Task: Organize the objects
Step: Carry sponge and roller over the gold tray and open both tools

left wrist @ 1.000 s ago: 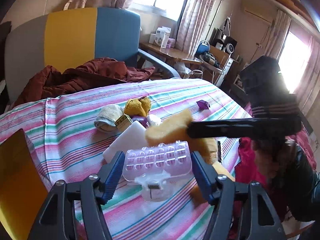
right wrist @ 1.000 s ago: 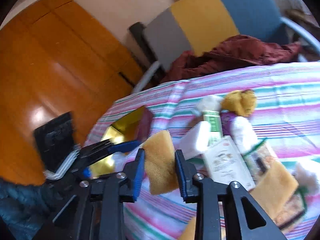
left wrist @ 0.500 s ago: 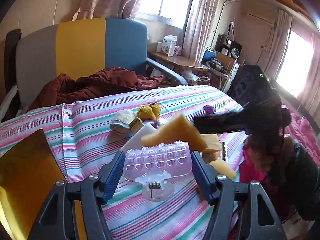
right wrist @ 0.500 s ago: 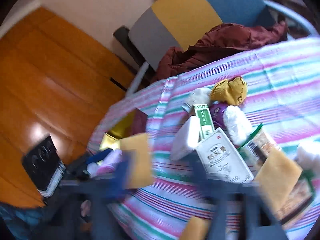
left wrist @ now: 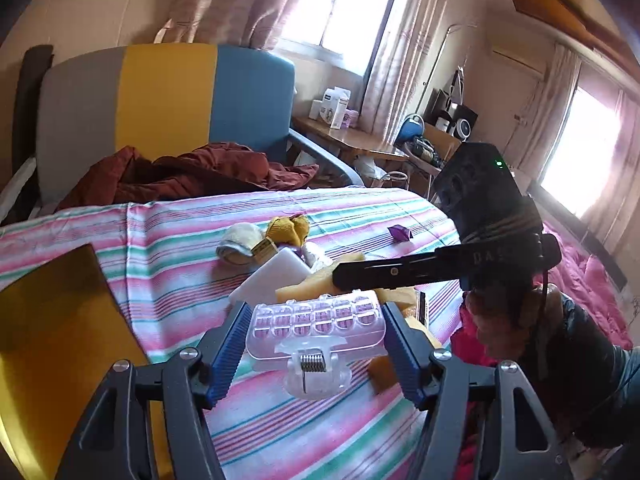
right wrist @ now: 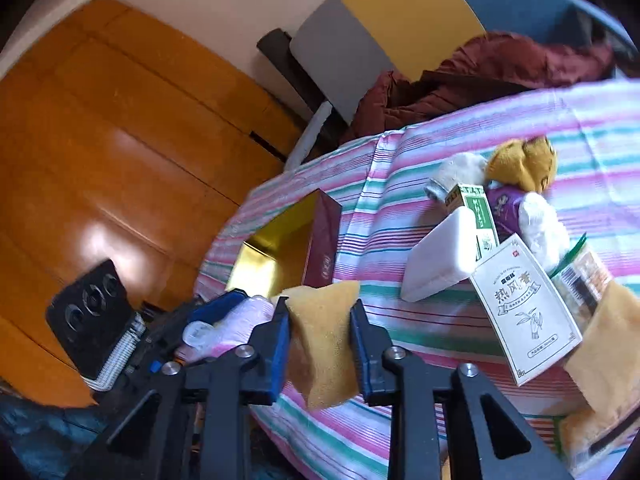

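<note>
**Clip and sponge both gripped above the striped cloth**

The left gripper [left wrist: 314, 340] clamps a clear ridged plastic clip [left wrist: 316, 326]; the right gripper [right wrist: 320, 344] squeezes a porous yellow sponge [right wrist: 324, 344]. Only the right view shows the glossy gold-lined box [right wrist: 280, 256] beside the cloth [right wrist: 400, 320].

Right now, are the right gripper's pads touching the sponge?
Touching. The right wrist view shows the right gripper with both blue pads pressed into the sponge, which bulges above and below them, held clear of the striped cloth.
</note>
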### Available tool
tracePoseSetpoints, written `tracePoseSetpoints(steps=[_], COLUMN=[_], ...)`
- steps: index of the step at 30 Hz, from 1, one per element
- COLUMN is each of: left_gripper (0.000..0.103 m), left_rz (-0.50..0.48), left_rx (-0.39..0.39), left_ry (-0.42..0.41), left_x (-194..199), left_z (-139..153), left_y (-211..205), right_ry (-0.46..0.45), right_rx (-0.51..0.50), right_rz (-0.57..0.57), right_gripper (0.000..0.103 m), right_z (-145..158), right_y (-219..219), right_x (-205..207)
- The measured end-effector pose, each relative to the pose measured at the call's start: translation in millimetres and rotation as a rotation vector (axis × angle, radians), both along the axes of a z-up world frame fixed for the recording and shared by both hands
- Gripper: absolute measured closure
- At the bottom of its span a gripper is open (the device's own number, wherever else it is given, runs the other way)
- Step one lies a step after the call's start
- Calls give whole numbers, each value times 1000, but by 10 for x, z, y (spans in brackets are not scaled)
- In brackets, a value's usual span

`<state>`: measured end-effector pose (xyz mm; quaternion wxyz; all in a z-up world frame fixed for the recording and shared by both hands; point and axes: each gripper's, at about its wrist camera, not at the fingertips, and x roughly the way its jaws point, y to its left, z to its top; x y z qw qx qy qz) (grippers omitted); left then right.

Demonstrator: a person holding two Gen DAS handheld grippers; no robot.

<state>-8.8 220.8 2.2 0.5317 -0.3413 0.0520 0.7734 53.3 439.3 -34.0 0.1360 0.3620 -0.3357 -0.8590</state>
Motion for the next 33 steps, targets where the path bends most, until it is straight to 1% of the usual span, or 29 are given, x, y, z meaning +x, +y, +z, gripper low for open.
tracePoseSetpoints(steps=[2,3,4,6,9,12,13,15,17,20,21,22,23,26,27,28,29,30,31,33], left_gripper=[37,37,37,37,36,36,36,36,36,36,36,36,35,34,32,22,18,18,18,18], left_rz=[2,14,24,79,198,327,377,443,498,567,581,591,607,646,662,670,676,681,685,694], left_rx=[5,1,2,4,-15,-69,-95,-157,-204,-305,-331,-340,-350,-369,-368,-367,-362,-355,-347,-318], left_ry=[-10,-5,-2,-7,-2,27,40,57,53,59,49,37,22,-1,-2,-5,-9,-14,-15,-22], left_x=[13,25,25,-7,-110,-233,-273,-345,-405,-491,-520,-526,-545,-577,-575,-577,-571,-570,-561,-540], left_z=[-15,-23,-18,-23,-21,-44,-72,-152,-251,-449,-522,-574,-623,-715,-725,-730,-740,-744,-745,-709], left_y=[-95,-161,-223,-415,-780,-1173,-1295,-1525,-1711,-1905,-1971,-2050,-2104,-2218,-2250,-2267,-2296,-2326,-2330,-2344], right_ry=[-2,-14,-43,-82,-55,-50,-51,-62,-80,-123,-137,-152,-148,-151,-147,-142,-141,-135,-131,-137], right_rx=[49,100,177,180,180,173,163,145,144,174,192,208,212,221,201,187,201,216,231,246], right_rz=[-15,-45,-88,-146,-131,-100,-92,-56,-4,35,44,42,84,46,37,32,7,-27,-49,-50], right_gripper=[80,81,81,81,79,77,76,75,74,72,72,72,71,63,52,33,22,13,13,13], right_z=[65,97,105,92,201,271,280,277,223,121,89,49,25,-19,-35,-44,-38,-32,-24,-24], right_y=[-67,-80,-80,-21,-162,-474,-606,-878,-1128,-1412,-1481,-1525,-1550,-1589,-1571,-1564,-1554,-1549,-1531,-1530], right_x=[-9,-26,-47,-69,-153,-347,-436,-644,-850,-1172,-1298,-1423,-1527,-1837,-1927,-2026,-2080,-2124,-2142,-2128])
